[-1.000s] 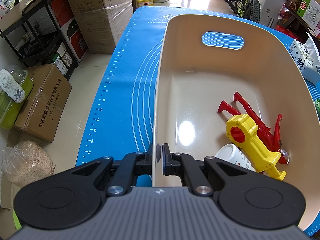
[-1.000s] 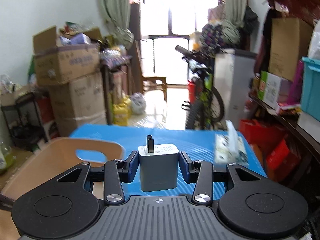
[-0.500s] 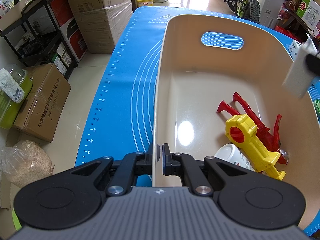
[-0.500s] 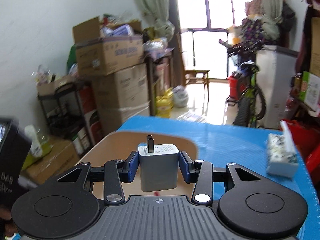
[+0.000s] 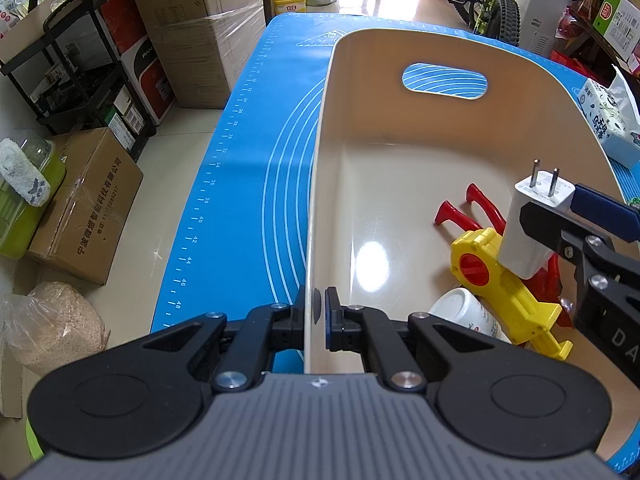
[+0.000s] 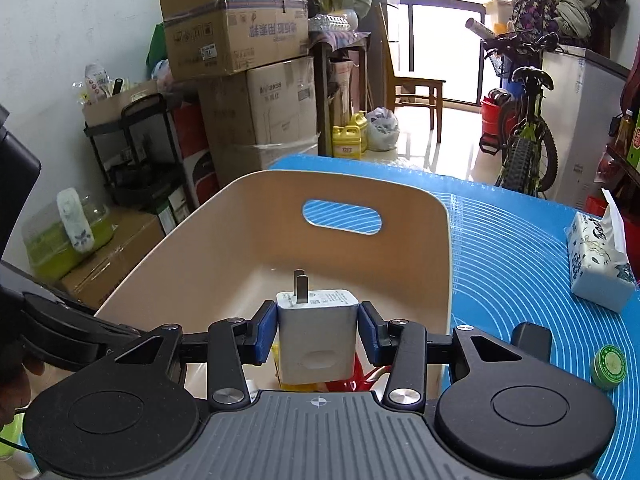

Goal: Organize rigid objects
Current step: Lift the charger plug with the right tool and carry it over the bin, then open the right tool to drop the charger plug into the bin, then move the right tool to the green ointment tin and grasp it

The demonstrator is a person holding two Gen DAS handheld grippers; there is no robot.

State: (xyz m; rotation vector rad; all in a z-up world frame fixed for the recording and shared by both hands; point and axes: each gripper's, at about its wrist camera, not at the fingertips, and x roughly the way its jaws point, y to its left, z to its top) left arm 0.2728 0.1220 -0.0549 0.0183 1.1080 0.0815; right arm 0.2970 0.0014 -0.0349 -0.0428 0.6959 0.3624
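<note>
Cluttered storeroom, blue mat (image 5: 248,184) under everything. My right gripper (image 6: 319,330) is clamped on the charger (image 6: 318,336), prongs up, hanging over the bin (image 5: 320,184) above the yellow clamp (image 5: 508,292). My left gripper (image 5: 319,312) pinches the bin's near wall. I'd lower first, then release clear of the clamp. Readable: ruler numbers 34–48 on the mat; "PAN" on a red box (image 5: 140,56).

Cluttered home: stacked boxes (image 6: 240,36), bicycle (image 6: 524,120).
</note>
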